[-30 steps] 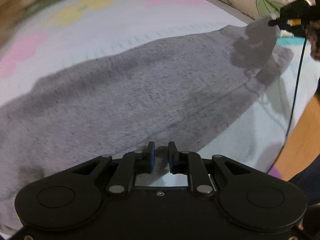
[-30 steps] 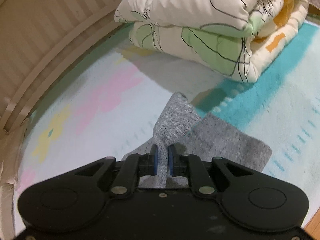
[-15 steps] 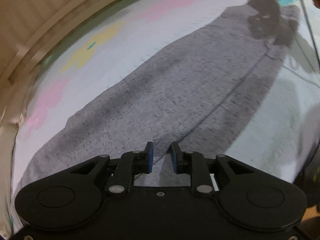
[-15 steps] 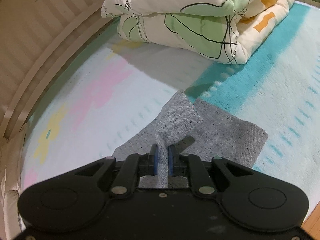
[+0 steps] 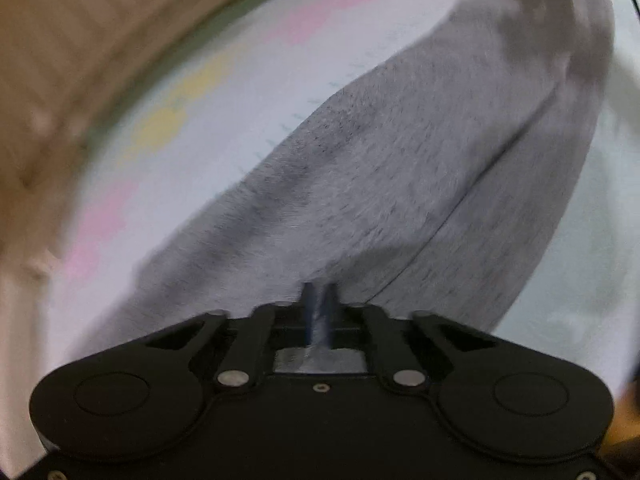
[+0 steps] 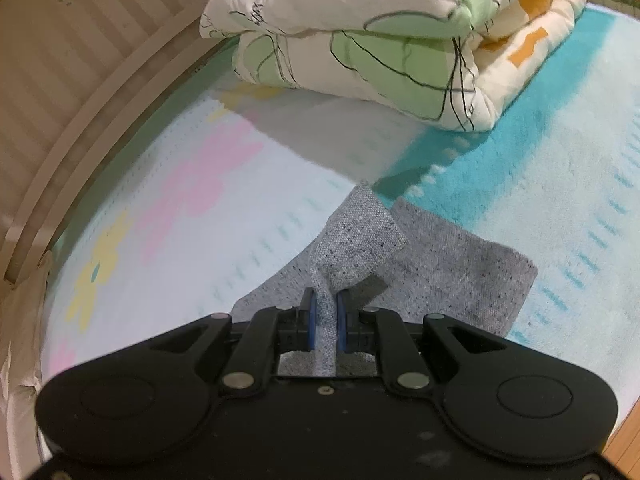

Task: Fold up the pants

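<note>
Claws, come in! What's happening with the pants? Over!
Left claw shut on pants. Right claw pinching cuff. Quilt beyond, clear.

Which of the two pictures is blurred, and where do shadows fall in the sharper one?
Left wrist view: motion blur smears the grey pants and the patterned bed cover; edges bend from the fisheye lens. Right wrist view: mostly sharp; the folded quilt casts a soft shadow in front of it, and the pinched fold throws a dark shadow on the cloth.
</note>
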`<control>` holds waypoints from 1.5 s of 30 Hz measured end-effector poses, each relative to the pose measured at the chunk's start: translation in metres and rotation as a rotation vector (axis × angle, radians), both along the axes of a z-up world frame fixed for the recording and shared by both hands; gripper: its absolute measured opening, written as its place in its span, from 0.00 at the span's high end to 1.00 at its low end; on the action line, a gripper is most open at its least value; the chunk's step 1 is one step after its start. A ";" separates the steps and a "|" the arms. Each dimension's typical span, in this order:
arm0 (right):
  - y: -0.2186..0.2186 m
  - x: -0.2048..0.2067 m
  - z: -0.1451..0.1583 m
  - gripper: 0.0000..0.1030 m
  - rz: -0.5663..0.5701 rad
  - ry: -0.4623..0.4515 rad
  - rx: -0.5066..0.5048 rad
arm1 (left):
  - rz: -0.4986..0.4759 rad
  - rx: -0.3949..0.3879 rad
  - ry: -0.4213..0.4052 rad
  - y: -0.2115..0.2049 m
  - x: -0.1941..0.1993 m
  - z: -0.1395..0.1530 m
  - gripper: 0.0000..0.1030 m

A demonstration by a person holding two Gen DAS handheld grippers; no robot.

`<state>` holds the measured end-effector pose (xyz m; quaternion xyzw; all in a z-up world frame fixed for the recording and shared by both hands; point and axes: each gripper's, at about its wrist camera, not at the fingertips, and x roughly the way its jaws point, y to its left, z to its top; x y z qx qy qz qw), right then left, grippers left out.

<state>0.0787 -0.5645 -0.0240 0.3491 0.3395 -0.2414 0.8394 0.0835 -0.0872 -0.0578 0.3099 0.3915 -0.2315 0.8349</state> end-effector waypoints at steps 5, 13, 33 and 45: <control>0.002 -0.007 0.013 0.88 -0.011 -0.009 -0.026 | 0.103 -0.170 0.099 0.021 0.012 0.025 0.99; 0.005 -0.015 0.034 0.88 -0.003 -0.022 -0.059 | 0.303 -0.526 0.525 0.073 0.028 0.017 0.92; 0.010 -0.002 0.065 0.89 0.007 -0.070 -0.095 | 0.753 -0.892 0.653 0.086 0.050 -0.005 0.59; 0.009 -0.008 0.064 0.89 0.011 -0.061 -0.100 | 0.777 -0.877 0.664 0.064 0.052 -0.020 0.54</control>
